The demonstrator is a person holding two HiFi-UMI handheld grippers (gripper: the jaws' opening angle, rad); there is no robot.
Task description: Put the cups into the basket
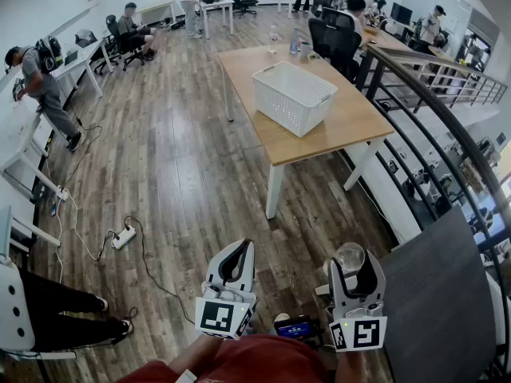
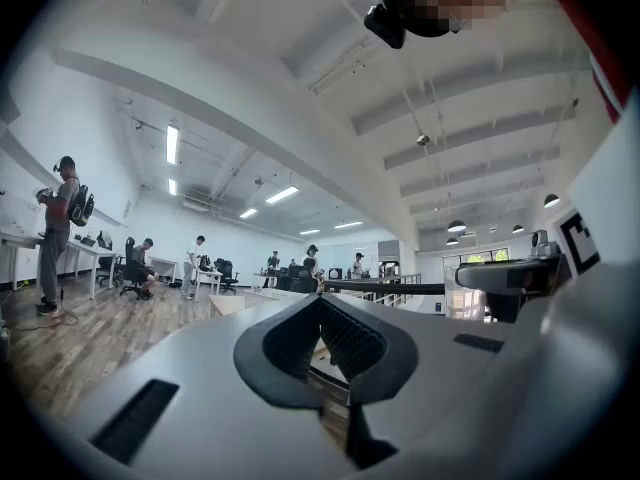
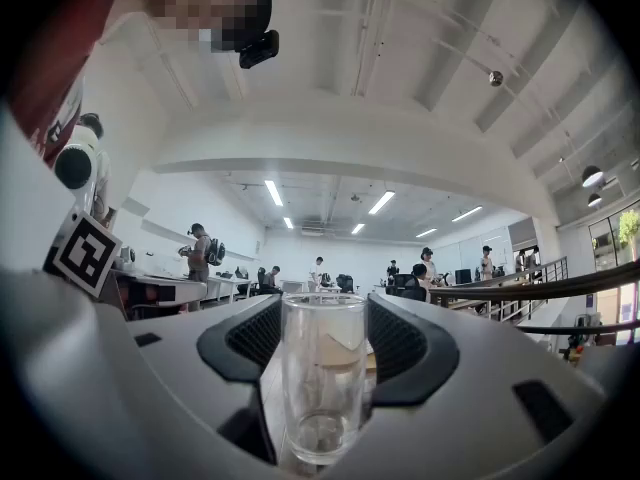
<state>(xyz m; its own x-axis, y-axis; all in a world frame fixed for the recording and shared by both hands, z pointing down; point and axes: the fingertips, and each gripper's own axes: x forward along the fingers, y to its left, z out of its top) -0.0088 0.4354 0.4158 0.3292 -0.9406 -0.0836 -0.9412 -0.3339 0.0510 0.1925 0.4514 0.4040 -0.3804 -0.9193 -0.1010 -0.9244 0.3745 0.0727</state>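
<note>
Right claw (image 3: 322, 313) grips an upright glass (image 3: 321, 383), plain in its own view, left claw (image 2: 320, 300) is closed and empty, and the head view best shows the basket (image 1: 294, 96) on the tabletop (image 1: 355, 123), upper centre.

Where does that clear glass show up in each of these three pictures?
Head view: glass low right, gripped in the right tongs.
Left gripper view: probably the pale shape far right; unclear.
Right gripper view: bottom centre, between its tongs.
Shared landmark: the handrail.
</note>
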